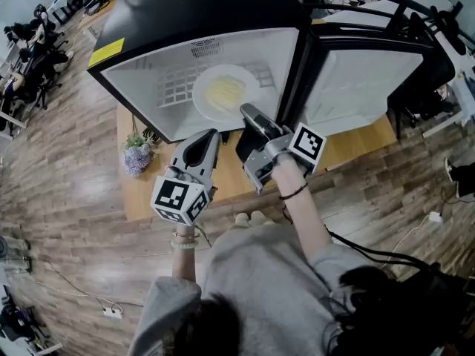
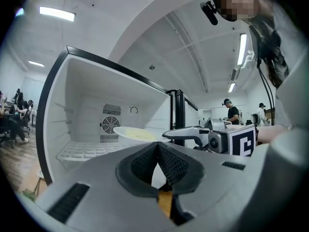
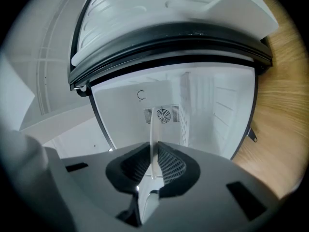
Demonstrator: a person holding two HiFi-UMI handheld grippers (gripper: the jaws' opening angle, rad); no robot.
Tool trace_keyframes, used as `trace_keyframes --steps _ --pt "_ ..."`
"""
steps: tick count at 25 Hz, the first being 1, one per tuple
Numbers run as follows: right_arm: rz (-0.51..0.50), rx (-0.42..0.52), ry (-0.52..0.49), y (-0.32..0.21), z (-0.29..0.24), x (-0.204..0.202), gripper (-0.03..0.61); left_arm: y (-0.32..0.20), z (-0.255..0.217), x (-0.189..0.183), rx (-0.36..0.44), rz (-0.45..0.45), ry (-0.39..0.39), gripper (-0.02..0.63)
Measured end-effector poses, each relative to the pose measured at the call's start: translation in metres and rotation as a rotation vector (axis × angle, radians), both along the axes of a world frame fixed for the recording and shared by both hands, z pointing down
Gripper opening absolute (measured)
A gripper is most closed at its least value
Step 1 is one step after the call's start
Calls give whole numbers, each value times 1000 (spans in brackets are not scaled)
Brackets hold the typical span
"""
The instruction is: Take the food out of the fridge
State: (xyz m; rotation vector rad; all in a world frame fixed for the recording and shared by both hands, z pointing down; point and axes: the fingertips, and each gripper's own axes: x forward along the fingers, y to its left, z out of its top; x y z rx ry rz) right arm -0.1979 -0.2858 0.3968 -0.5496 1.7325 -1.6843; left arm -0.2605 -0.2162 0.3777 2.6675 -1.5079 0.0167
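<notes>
A white plate (image 1: 225,93) with pale yellow food on it hangs level just inside the open fridge (image 1: 185,21), above its wire shelf (image 2: 91,149). My right gripper (image 1: 249,113) is shut on the plate's near rim. In the right gripper view the plate (image 3: 153,129) shows edge-on, pinched between the pads. My left gripper (image 1: 210,136) hangs shut and empty to the left of the right one, in front of the fridge's opening. In the left gripper view its pads meet at the tip, with the plate (image 2: 137,134) and the right gripper (image 2: 166,134) ahead.
The fridge stands on a wooden table (image 1: 356,143), its door (image 1: 371,80) swung open to the right. A bunch of purple flowers (image 1: 137,156) sits at the table's left edge. People sit at desks (image 1: 30,50) far left. Cables lie on the wooden floor (image 1: 415,221).
</notes>
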Motion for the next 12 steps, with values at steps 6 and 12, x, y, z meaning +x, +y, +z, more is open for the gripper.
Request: trace_keyframes --steps 6,12 --pt "-17 0 -12 11 0 6 46 10 -5 3 14 5 -22 8" --pt "-4 -3 -32 19 0 18 44 19 -4 8 15 3 -18 8"
